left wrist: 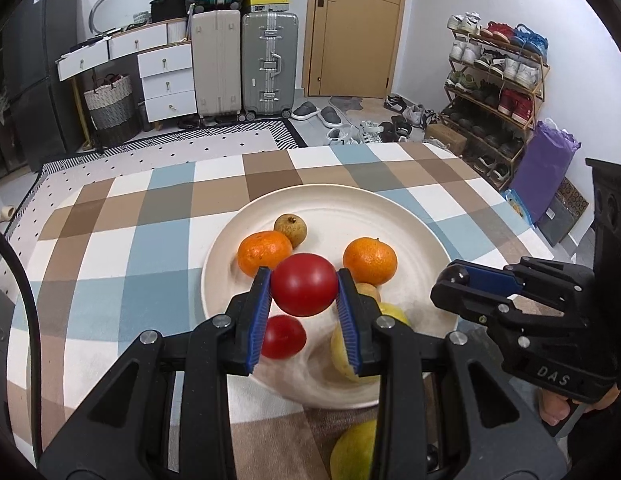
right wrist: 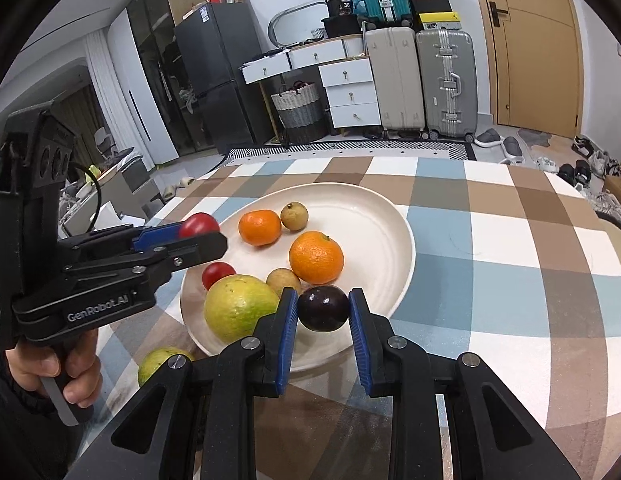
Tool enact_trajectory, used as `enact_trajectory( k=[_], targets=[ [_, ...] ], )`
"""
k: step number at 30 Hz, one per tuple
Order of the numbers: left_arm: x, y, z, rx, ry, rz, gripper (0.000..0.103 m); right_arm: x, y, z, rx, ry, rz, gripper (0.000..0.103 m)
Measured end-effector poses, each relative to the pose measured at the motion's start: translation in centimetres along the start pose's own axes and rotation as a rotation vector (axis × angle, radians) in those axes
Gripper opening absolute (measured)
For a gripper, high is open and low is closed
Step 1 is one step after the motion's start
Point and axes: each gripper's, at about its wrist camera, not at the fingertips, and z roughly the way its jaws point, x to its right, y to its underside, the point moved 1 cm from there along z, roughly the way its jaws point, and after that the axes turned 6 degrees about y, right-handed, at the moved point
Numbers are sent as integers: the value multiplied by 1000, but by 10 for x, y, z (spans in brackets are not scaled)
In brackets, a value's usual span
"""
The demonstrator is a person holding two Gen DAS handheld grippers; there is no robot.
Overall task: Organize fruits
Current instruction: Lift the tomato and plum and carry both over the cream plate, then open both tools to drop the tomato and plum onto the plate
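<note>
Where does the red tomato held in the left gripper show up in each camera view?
Left wrist view: the red tomato sits at centre, clamped between the blue pads.
Right wrist view: the same tomato is at middle left, peeking over the left gripper.
Shared landmark: the white plate.

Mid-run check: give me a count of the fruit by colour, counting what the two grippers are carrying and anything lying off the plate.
Red: 2, one in the left gripper, one on the plate
Orange: 2
Small tan-brown: 2
Yellow-green: 2, one on the plate, one on the tablecloth
Dark purple: 1, in the right gripper
Total: 9
</note>
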Motion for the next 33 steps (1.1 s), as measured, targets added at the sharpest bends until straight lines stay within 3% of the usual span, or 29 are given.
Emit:
enact_trajectory(
  k=[23, 28, 30, 33],
  targets=[
    [-5, 7, 20, -52, 3, -5, 29, 4, 1, 14, -43, -4, 12, 29],
    [0, 7, 11, -32, -5, 13, 31, 5, 1, 5, 5, 26, 14, 49],
    [-1, 9, 4, -14, -7, -1, 38, 4, 2, 2, 10, 49, 3, 54],
    [-3, 14, -11, 10, -12, -25, 59, 5, 6, -2, 6, 53, -1, 74]
  ],
)
